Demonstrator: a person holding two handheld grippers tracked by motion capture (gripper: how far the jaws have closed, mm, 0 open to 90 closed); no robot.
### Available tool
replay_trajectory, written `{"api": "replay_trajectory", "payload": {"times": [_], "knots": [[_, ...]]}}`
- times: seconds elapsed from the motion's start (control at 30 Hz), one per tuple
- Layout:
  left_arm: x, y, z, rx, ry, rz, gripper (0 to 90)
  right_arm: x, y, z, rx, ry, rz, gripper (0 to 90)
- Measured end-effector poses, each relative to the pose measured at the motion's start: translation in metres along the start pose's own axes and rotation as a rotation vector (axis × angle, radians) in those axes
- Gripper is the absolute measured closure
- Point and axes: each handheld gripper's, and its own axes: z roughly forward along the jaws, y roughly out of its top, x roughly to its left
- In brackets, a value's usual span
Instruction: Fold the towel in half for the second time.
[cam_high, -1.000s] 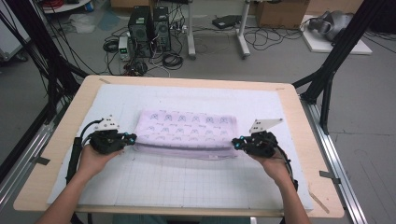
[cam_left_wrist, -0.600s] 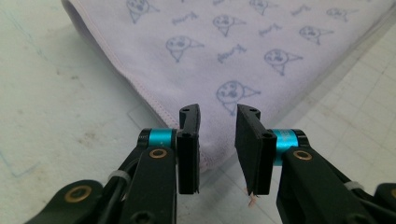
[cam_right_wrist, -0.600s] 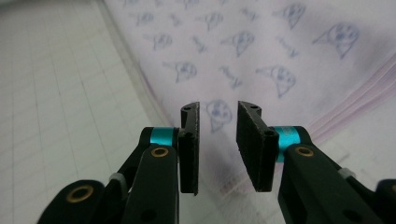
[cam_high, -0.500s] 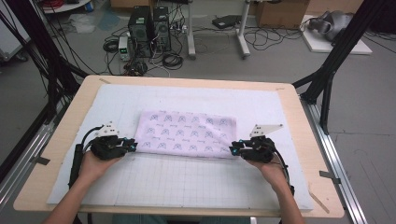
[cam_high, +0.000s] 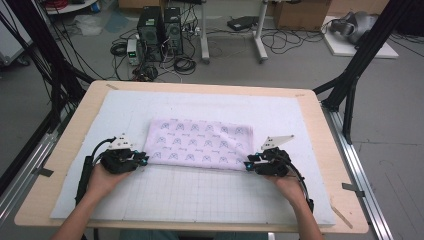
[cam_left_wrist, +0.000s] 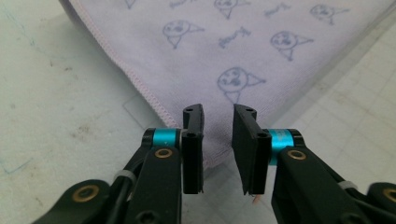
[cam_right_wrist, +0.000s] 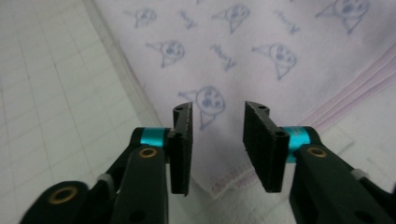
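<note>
My left claw and right claw have just been opening, jaws now narrowly apart with nothing pinched. The folded towel, lifted a second ago, lies flat mid-counter at my twelve o'clock, so this fold looks finished.

Pale lilac cloth on a white gridded mat.

I see the folded cloth as soft lilac, printed all over with small blue-grey cartoon faces and scribbled words, its hem stitched in pink. The mat under it is white with a thin grey grid near me, and the table rim is light wood. My left gripper and right gripper are black with turquoise bands and brass-coloured pins.
</note>
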Motion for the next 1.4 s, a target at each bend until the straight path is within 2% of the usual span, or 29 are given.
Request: {"api": "replay_trajectory", "payload": {"times": [0.07, 0.13, 0.23, 0.33, 0.4, 0.53, 0.77, 0.9, 1.03, 1.4], "knots": [[-0.001, 0.001, -0.002, -0.025, 0.003, -0.021, 65.9, 0.000, 0.002, -0.003, -0.041, 0.001, 0.020, 56.0], [-0.001, 0.002, -0.005, -0.045, 0.005, -0.025, 61.9, 0.002, 0.005, -0.005, -0.074, -0.008, 0.024, 51.3], [-0.004, 0.004, -0.009, -0.073, 0.002, -0.041, 54.5, 0.007, 0.010, -0.005, -0.090, -0.014, 0.033, 44.4], [-0.007, 0.005, -0.011, -0.069, 0.017, -0.036, 46.9, 0.012, 0.014, -0.004, -0.101, -0.025, 0.031, 37.9], [-0.009, 0.005, -0.013, -0.068, 0.008, -0.038, 42.8, 0.014, 0.014, -0.003, -0.103, -0.031, 0.036, 32.4], [-0.015, 0.006, -0.018, -0.083, 0.004, -0.039, 37.3, 0.019, 0.014, -0.006, -0.112, -0.041, 0.040, 28.5], [-0.023, 0.005, -0.024, -0.081, 0.004, -0.017, 35.3, 0.025, 0.013, -0.016, -0.138, -0.050, 0.044, 22.1], [-0.027, 0.002, -0.027, -0.099, 0.000, -0.027, 33.2, 0.027, 0.009, -0.021, -0.141, -0.051, 0.047, 20.4], [-0.029, -0.003, -0.028, -0.084, 0.008, -0.021, 30.7, 0.026, 0.006, -0.024, -0.143, -0.060, 0.053, 18.6], [-0.033, -0.010, -0.041, -0.102, 0.027, -0.031, 26.6, 0.029, 0.001, -0.038, -0.157, -0.076, 0.053, 17.1]]}}
